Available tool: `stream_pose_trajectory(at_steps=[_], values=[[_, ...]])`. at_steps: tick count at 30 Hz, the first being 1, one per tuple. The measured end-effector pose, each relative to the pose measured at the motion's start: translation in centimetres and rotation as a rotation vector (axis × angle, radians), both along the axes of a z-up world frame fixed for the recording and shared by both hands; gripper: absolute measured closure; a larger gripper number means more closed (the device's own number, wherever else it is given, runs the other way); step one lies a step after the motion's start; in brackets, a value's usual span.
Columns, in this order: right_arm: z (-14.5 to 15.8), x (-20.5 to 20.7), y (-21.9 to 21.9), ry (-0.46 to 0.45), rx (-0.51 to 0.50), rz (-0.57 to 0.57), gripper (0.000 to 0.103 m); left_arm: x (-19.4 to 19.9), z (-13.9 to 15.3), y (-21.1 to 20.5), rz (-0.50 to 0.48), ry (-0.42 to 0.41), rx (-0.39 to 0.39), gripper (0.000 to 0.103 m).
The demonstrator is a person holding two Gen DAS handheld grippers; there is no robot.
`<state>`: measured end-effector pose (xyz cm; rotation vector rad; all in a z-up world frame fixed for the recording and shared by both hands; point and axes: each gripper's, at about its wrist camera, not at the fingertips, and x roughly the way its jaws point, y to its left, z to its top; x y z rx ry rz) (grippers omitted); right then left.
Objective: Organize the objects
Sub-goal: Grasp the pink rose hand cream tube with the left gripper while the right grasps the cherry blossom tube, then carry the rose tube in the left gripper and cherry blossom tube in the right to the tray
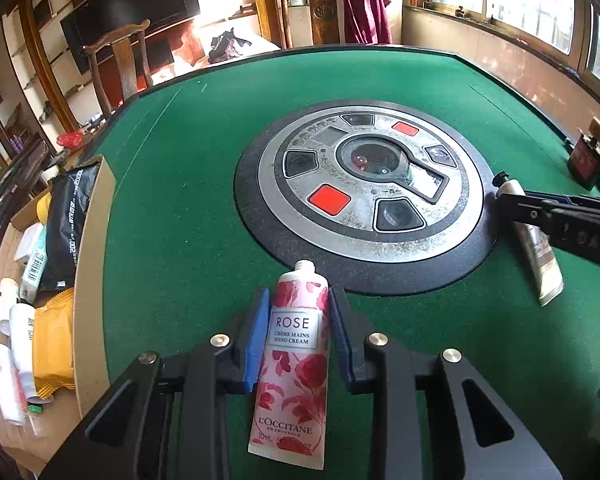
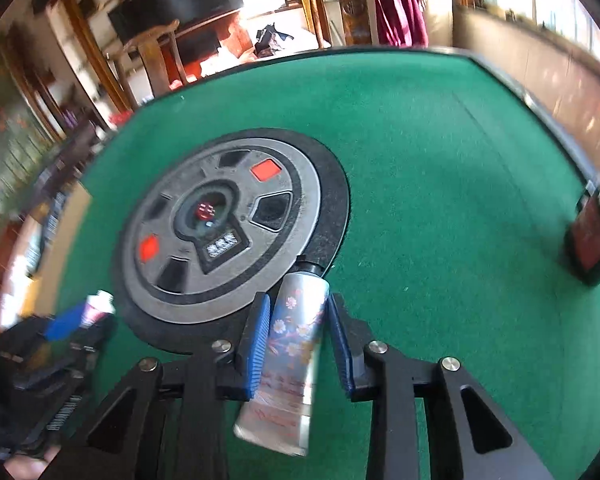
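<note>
A pink L'Occitane rose hand cream tube (image 1: 296, 344) with no cap lies between the blue pads of my left gripper (image 1: 299, 300); the pads press its sides. A silver flowered hand cream tube (image 2: 296, 340) with a black cap lies between the pads of my right gripper (image 2: 299, 304), which is shut on it. The right gripper (image 1: 512, 200) and the silver tube (image 1: 540, 256) also show in the left wrist view at right. The left gripper (image 2: 80, 316) with the pink tube (image 2: 100, 304) shows in the right wrist view at left.
The green felt table (image 1: 172, 208) has a round grey and black centre console (image 1: 364, 196). A cardboard box (image 1: 96, 280) of packets and tubes sits at the left edge. A dark red bottle (image 1: 588, 156) stands at the right edge. Wooden chairs stand behind the table.
</note>
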<state>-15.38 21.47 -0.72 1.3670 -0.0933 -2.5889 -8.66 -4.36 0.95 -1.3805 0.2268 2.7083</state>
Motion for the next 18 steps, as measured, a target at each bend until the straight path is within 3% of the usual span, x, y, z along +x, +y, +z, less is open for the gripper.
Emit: stream_pose_trajectory(at_steps=[2, 4, 5, 6, 11, 14, 18], values=[[-0.2, 0.2, -0.2, 0.028, 0.052, 0.016, 0.075, -0.1, -0.1, -0.5, 0.004, -0.004, 0.021, 0.068], [-0.2, 0.2, 0.6, 0.024, 0.026, 0.013, 0.075, -0.3, -0.1, -0.8, 0.014, -0.007, 0.026, 0.063], [-0.2, 0.3, 1.0, 0.026, 0.010, 0.008, 0.075, -0.3, -0.1, -1.0, 0.014, -0.013, 0.048, 0.074], [0.0, 0.4, 1.3, 0.032, 0.003, 0.010, 0.075, -0.3, -0.1, -1.0, -0.003, -0.021, 0.070, 0.075], [0.7, 1.0, 1.5, 0.058, -0.044, 0.025, 0.075, 0.0, 0.0, -0.2, -0.021, 0.001, 0.026, 0.075], [1.6, 1.8, 1.0, 0.097, -0.052, 0.055, 0.075, -0.1, 0.6, -1.0, -0.018, -0.001, 0.102, 0.075], [2.7, 2.8, 0.3, 0.135, -0.082, 0.100, 0.075, 0.5, 1.8, -1.4, -0.020, 0.040, 0.134, 0.075]])
